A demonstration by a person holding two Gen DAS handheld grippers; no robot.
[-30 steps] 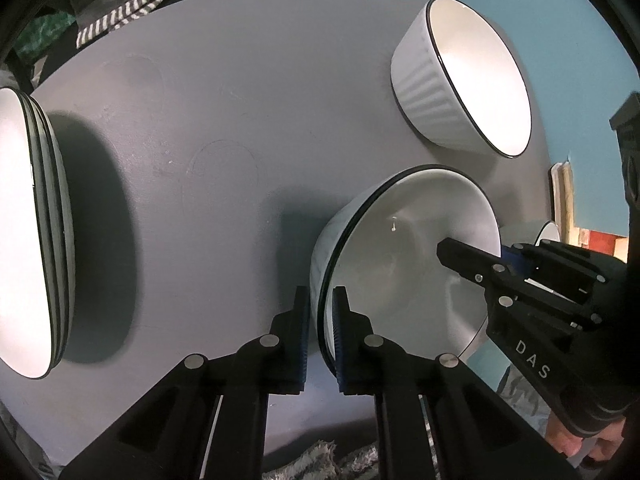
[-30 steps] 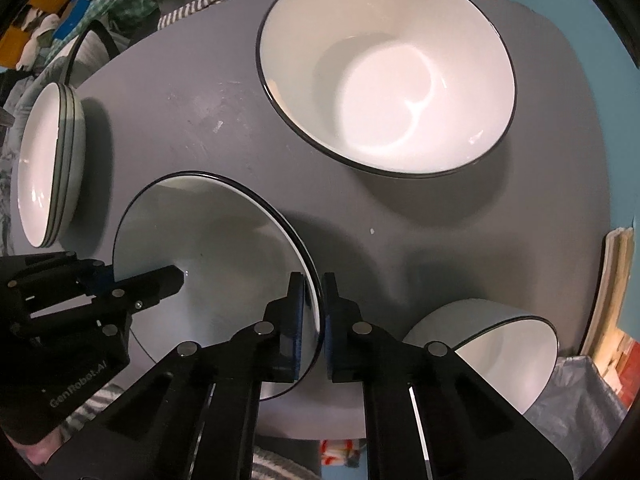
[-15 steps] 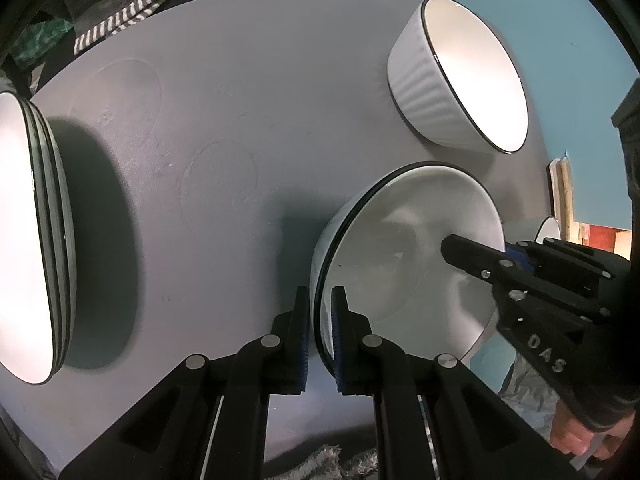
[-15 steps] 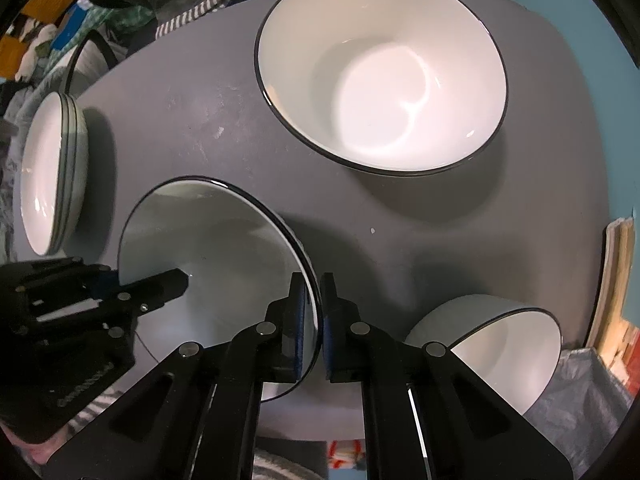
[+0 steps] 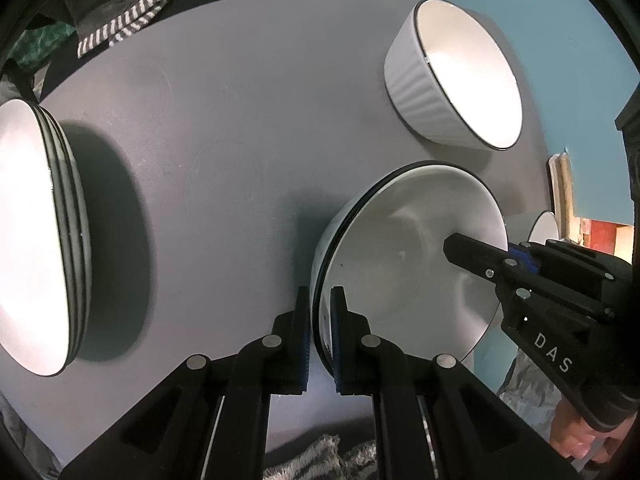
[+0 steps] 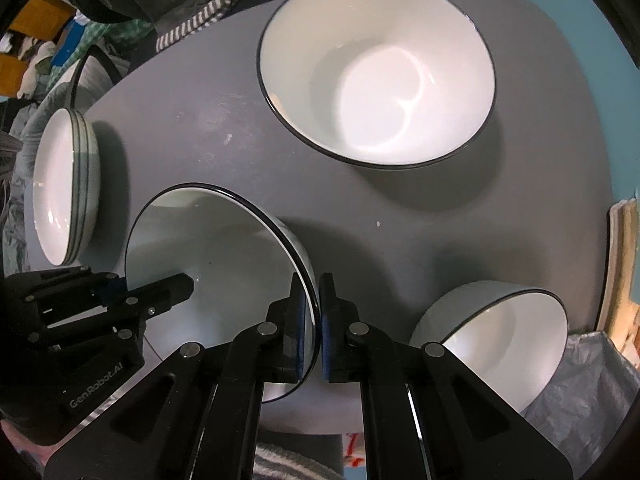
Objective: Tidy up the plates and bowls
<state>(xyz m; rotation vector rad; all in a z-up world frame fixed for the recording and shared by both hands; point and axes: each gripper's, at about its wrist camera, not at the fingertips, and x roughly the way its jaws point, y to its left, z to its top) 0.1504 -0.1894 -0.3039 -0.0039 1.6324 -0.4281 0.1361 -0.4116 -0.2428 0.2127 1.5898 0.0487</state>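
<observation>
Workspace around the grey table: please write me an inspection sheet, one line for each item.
Surface: round grey table, faint ring marks.
Job's things: held bowl, gripped at opposite rims; large bowl; small bowl; stack of plates.
Clutter: nothing seen on the table.
Grippers: left gripper and right gripper, jaws shut on the held bowl's rim.
Cables: nothing seen.
Surroundings: striped cloth, teal floor, wooden boards.

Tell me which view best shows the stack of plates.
The left wrist view: the stack of plates looms large at the left edge, rims layered, though cropped. The right wrist view shows the whole stack, but small and farther off.
</observation>
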